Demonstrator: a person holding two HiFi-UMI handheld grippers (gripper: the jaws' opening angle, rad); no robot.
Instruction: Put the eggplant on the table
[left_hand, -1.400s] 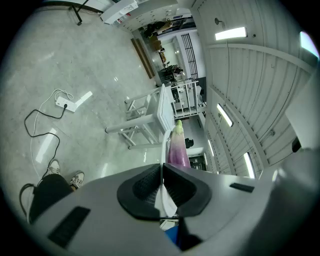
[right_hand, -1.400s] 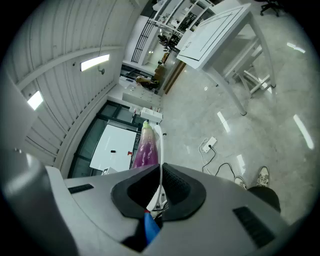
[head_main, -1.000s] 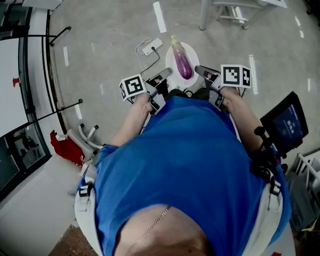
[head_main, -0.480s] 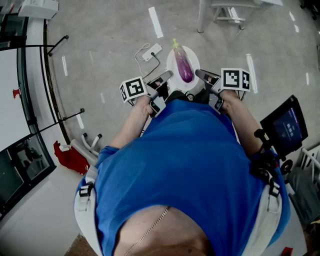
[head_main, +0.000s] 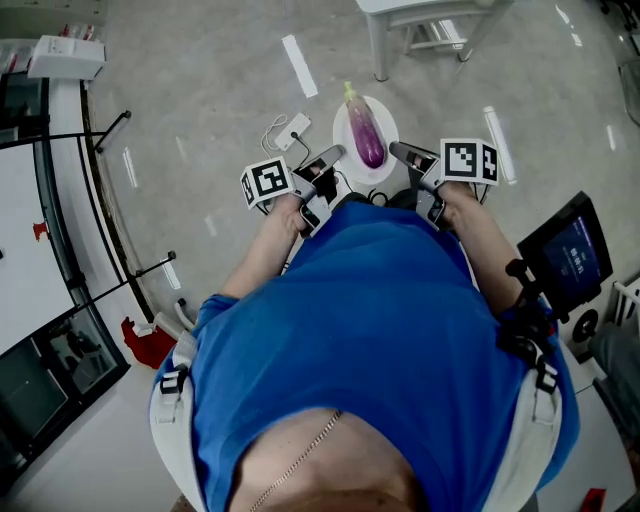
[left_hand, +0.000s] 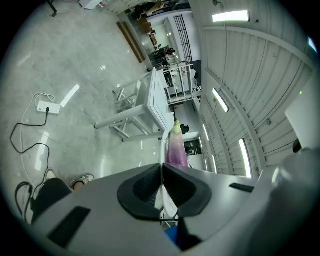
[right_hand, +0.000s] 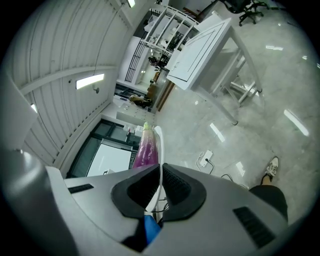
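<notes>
Two grippers are clenching one round white plate that is carrying one eggplant.
The left gripper (left_hand: 161, 167) and the right gripper (right_hand: 160, 167) are each pinching the thin rim of the smooth plate (head_main: 350, 165) between ribbed black pads (left_hand: 145, 187), one at each near side. The single glossy purple eggplant (head_main: 367, 135) is lying along the plate's middle, its long axis running away from the person and its green stem end pointing at the far rim. One white table (right_hand: 197, 47) is standing beyond the plate.

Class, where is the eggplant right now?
In the head view the eggplant lies on a white plate just above centre. The plate is held between the left gripper and the right gripper, each shut on its rim.
</notes>
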